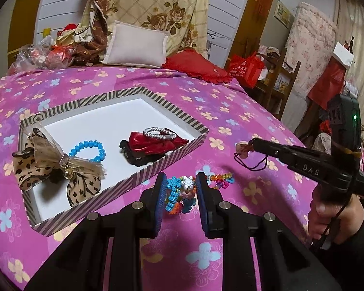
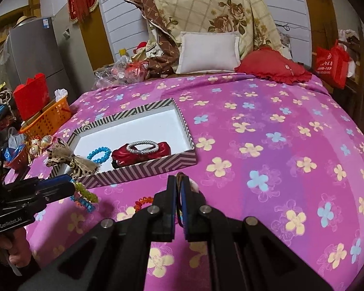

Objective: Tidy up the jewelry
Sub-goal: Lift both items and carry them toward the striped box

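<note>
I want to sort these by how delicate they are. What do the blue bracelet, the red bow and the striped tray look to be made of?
Blue bracelet: faceted beads, glass or plastic, glossy with bright glints.
Red bow: satin-like fabric, judging by its soft folds and sheen.
Striped tray: likely cardboard with printed paper outside and a matte white lining, given its thin, straight walls.
</note>
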`<state>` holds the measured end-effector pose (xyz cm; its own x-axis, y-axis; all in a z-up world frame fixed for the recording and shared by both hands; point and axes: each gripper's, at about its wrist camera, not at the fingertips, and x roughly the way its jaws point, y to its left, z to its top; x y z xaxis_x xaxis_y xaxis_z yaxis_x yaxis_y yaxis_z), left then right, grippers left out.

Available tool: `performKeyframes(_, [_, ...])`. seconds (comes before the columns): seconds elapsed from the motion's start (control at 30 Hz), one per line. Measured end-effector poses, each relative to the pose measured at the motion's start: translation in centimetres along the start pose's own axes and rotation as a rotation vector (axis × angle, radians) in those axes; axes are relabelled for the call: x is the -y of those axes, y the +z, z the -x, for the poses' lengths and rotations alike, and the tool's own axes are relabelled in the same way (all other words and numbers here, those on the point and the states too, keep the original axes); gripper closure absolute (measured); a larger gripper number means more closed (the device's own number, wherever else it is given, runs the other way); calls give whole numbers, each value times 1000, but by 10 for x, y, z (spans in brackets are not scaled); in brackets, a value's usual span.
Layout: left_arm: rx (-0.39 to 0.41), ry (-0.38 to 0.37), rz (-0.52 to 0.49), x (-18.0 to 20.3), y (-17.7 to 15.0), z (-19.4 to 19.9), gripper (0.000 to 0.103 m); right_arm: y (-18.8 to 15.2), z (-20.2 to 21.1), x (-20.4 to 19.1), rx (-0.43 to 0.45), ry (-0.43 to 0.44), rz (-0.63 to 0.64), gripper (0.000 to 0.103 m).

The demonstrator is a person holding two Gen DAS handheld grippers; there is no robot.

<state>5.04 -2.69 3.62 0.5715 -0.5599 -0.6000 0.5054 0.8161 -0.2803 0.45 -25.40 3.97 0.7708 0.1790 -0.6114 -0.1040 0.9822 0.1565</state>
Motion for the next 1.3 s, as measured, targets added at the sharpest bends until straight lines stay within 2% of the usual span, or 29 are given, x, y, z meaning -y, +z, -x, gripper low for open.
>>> performKeyframes(1.0, [14,0,7,3,6,2,73,-1,-6,-4,-18,-61,3,99])
performKeyframes(1.3, [15,1,11,2,6,2,73,0,-4,-6,-1,-61,25,99])
